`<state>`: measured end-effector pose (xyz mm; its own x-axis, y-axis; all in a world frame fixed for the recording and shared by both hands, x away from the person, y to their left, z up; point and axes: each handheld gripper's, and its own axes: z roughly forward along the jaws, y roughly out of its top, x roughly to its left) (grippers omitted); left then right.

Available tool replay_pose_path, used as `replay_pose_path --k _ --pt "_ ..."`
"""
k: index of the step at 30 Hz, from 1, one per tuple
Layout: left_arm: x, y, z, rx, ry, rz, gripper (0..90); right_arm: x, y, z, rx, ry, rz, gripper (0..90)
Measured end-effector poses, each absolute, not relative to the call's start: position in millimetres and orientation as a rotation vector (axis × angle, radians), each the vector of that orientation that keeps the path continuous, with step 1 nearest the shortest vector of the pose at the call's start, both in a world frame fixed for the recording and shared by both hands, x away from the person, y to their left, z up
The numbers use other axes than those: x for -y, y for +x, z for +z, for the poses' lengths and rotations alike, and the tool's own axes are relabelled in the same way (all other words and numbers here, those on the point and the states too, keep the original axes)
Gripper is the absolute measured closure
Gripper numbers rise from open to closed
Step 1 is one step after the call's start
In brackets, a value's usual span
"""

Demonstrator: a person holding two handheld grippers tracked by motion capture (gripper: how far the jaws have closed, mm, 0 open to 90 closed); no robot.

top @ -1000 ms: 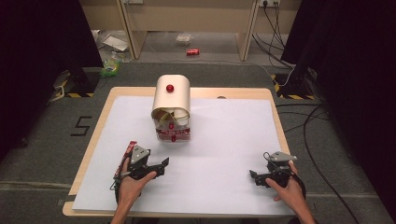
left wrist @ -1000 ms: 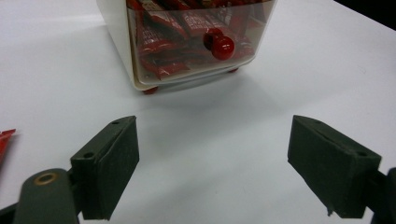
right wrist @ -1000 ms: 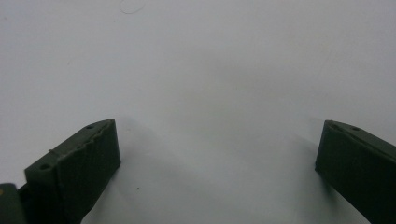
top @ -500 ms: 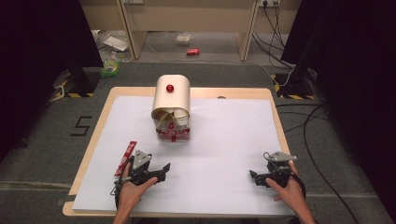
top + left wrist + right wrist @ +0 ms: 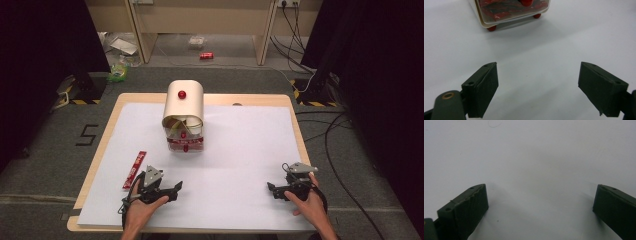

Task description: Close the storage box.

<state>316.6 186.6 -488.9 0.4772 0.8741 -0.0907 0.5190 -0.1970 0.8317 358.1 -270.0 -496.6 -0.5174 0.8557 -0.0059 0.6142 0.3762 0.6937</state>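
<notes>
A cream box [image 5: 183,117] with a rounded roll-top lid and a red knob stands mid-table; its clear front shows red packets [image 5: 506,7] inside. One long red packet [image 5: 134,169] lies flat on the white sheet [image 5: 240,150], just left of my left gripper [image 5: 172,190]. That gripper is open with nothing between its jaws and faces the box's lower front [image 5: 511,18]. My right gripper [image 5: 273,190] rests open at the front right, over bare sheet [image 5: 536,157]. Both are held low near the table's front edge.
The wooden table's rim [image 5: 110,125] frames the sheet. Cables [image 5: 340,150] run over the floor on the right. Litter and a red can [image 5: 206,56] lie on the floor beyond the table, between the cabinet legs.
My left gripper has drawn back toward the front edge and slightly right, away from the red packet, which stays lying on the sheet. The right gripper has not moved.
</notes>
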Motion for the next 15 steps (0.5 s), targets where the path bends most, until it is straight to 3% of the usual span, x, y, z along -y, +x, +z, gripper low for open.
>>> replay_pose_path --k 15 --pt "-190 303 -494 -1.177 1.885 0.512 15.6 270 358 -497 -2.278 1.279 0.912 0.4"
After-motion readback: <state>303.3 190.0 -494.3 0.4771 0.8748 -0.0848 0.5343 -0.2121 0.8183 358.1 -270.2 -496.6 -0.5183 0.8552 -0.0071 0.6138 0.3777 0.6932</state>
